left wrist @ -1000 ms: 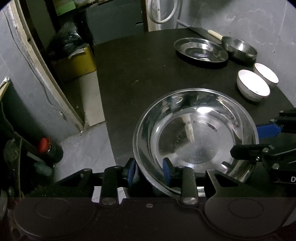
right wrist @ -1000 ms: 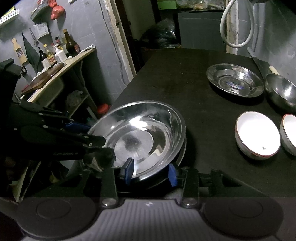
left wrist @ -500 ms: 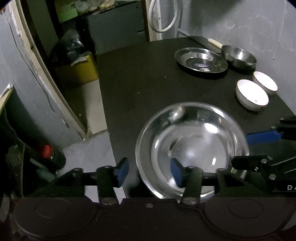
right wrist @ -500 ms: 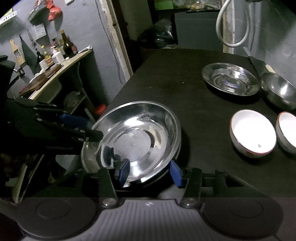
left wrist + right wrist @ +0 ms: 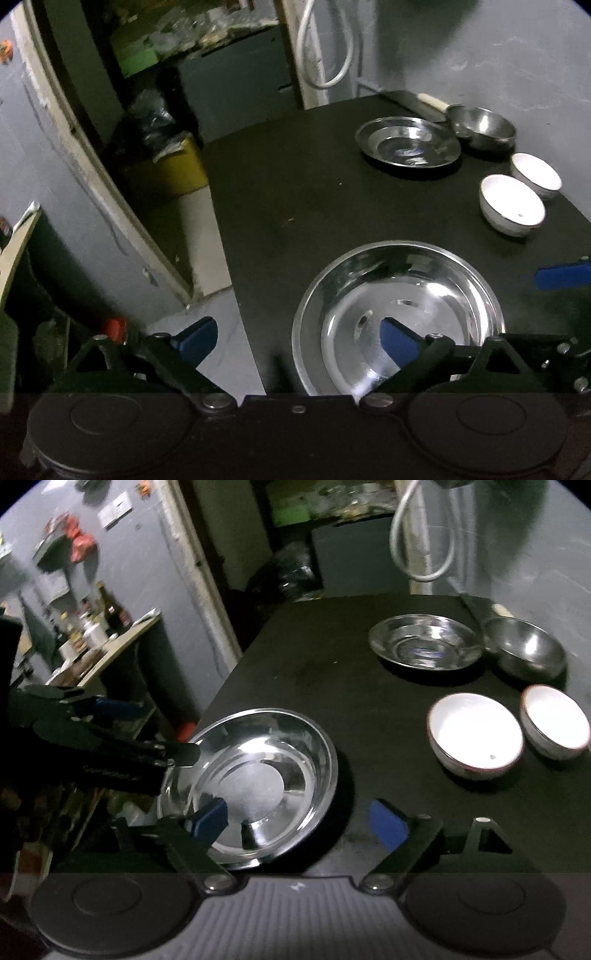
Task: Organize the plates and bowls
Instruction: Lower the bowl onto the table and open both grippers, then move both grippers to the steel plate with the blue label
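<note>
A large steel plate point(image 5: 399, 314) lies on the black table point(image 5: 314, 206) near its front left edge; it also shows in the right wrist view point(image 5: 255, 779). My left gripper point(image 5: 295, 338) is open and empty, above the plate's near left rim. My right gripper point(image 5: 299, 819) is open and empty, above the plate's near right rim. A smaller steel plate point(image 5: 408, 146) and a steel bowl point(image 5: 482, 125) sit at the far right. Two white bowls point(image 5: 474, 734) point(image 5: 554, 720) stand side by side at the right.
A knife with a pale handle point(image 5: 424, 101) lies behind the steel bowl by the grey wall. The table's left edge drops to the floor, with a yellow bin point(image 5: 166, 166) beyond. A shelf with bottles point(image 5: 99, 627) stands at the left.
Both grippers opened, let go of the large steel plate and pulled back and up. The plate now rests flat on the table.
</note>
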Demonstrator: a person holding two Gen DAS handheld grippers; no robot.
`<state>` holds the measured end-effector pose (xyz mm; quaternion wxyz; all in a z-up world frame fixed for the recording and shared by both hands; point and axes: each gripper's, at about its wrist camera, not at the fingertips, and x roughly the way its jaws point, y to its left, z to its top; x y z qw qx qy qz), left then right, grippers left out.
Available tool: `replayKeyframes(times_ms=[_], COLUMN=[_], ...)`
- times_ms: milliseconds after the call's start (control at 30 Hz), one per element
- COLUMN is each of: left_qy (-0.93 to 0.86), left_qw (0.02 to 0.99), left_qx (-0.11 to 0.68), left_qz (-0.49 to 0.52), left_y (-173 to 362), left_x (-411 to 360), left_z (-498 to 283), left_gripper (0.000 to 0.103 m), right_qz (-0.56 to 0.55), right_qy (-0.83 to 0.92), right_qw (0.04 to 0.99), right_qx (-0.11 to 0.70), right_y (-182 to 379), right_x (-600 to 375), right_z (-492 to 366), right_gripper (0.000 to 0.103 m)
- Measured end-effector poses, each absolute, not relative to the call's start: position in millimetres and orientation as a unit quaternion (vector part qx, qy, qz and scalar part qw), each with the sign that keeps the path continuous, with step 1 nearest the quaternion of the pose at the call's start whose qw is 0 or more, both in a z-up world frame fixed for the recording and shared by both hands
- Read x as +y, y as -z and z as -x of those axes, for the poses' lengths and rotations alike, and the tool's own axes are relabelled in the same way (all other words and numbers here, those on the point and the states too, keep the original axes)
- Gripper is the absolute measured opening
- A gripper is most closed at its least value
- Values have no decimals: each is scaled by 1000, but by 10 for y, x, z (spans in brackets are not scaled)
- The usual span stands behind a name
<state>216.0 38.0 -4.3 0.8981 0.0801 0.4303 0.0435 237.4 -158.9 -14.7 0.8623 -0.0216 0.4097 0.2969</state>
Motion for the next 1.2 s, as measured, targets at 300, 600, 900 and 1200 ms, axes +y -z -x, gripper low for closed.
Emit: replayKeyframes(times_ms=[300, 600, 900, 1200], left_qy=[75, 153, 209, 270], left_qw=[917, 922, 912, 894], left_qx=[381, 338, 326, 319], left_qz=[-89, -110, -135, -162], left_y=[74, -170, -369, -360], left_x=[833, 1419, 1768, 1972], left_z=[-2082, -1977, -2229, -2760], left_gripper=[96, 101, 102, 102], right_qz=[-14, -48, -70, -89], right_qy=[-127, 7, 52, 103], right_qw=[919, 941, 942, 938], right_qx=[373, 334, 324, 320], right_y=[37, -198, -343, -353], right_x=[-1286, -660, -256, 35], right_z=[-1834, -1411, -1231, -1547], right_gripper=[98, 103, 103, 103])
